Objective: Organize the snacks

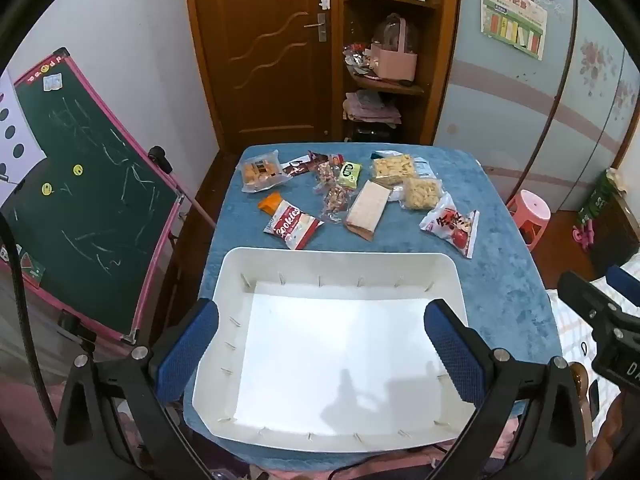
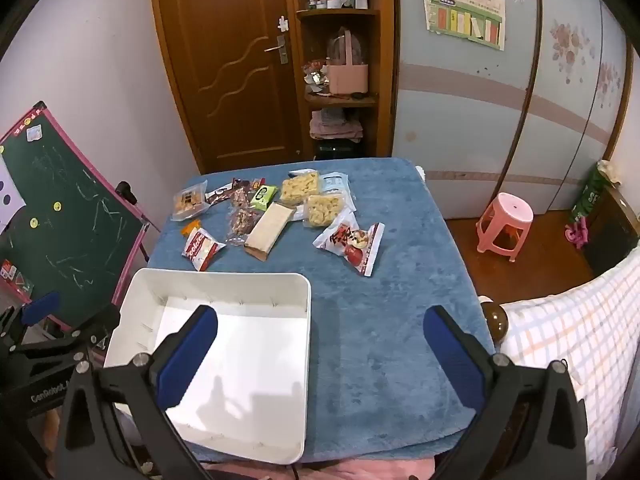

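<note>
Nothing's been sorted yet by the look of it; the white bin (image 1: 340, 264) sits at the near edge of the blue-covered table (image 1: 500, 280) with nothing in it, and every snack is lying loose at the far end.

Going left to right: the left gripper (image 1: 322, 348) hovers over the bin with its blue pads spread wide and nothing between them. Out on the cloth there's the clear biscuit pack (image 1: 261, 171), then the red cookies pouch (image 1: 292, 225) just beyond the bin's far rim, the nut packets (image 1: 335, 196), a small green packet (image 1: 350, 174), the long pale bar (image 1: 368, 210), 2 yellow crispy-snack bags (image 1: 420, 192) (they're touching each other), and finally the red-and-white pouch (image 2: 352, 242) off on its own. The right gripper (image 2: 320, 350) is also wide open, holding nothing, over bare cloth beside the bin.

So I'd call this the very start; next move is probably reaching forward to a near pouch, closing on a crinkly edge without crushing it, and carrying it back to the bin.
</note>
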A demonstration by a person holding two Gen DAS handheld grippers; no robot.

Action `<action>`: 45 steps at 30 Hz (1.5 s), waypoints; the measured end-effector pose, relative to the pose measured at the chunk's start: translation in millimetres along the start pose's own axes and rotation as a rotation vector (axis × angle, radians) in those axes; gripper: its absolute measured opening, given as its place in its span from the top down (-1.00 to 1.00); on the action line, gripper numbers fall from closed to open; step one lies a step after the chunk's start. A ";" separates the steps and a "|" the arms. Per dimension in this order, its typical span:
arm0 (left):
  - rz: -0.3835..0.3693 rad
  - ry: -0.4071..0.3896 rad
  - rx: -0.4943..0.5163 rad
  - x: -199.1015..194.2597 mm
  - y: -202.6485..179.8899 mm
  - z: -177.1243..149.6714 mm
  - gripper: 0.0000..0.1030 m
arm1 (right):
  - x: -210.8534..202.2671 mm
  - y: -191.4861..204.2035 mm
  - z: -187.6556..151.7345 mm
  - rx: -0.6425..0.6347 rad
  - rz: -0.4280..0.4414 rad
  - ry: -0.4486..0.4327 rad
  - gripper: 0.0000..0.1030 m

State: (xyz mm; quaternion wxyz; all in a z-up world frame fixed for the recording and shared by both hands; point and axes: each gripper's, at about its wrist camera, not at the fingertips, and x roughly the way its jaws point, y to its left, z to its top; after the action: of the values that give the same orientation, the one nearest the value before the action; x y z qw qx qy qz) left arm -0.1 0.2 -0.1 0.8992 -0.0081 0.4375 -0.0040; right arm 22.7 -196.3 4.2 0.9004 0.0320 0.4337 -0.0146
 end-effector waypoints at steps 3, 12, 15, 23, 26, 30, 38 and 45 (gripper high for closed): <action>0.005 0.010 0.018 1.0 -0.4 -0.1 -0.99 | -2.7 -4.7 -4.6 0.013 0.020 -0.002 -1.00; -0.026 0.012 0.042 -6.7 -9.4 -14.0 -0.99 | -12.0 0.3 -17.3 -0.008 -0.012 -0.007 -1.00; -0.039 0.011 0.028 -8.7 -6.9 -14.2 -0.99 | -13.8 2.5 -17.2 -0.020 -0.030 -0.005 -1.00; -0.054 -0.002 0.010 -11.8 -3.7 -13.8 -0.99 | -14.6 0.7 -11.2 -0.019 -0.024 -0.016 -1.00; -0.051 -0.004 0.010 -11.2 -4.0 -13.1 -0.99 | -10.0 0.0 -8.2 -0.022 -0.026 -0.011 -1.00; -0.023 0.001 0.015 -7.6 -6.1 -0.2 -0.99 | -5.0 -1.7 -0.3 -0.023 -0.014 -0.008 -1.00; -0.018 0.012 0.009 5.7 -5.9 20.8 -0.99 | 7.1 -4.1 11.6 -0.018 0.019 -0.001 -1.00; -0.038 0.042 0.027 18.9 -15.2 27.7 -0.99 | 13.6 -9.9 15.4 -0.005 0.035 0.006 -1.00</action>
State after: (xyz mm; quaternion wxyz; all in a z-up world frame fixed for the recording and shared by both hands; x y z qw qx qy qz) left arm 33.4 -14.9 2.4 0.8896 -0.0043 0.4560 -0.0270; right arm 42.7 -207.2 2.7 0.8991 0.0374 0.4360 0.0022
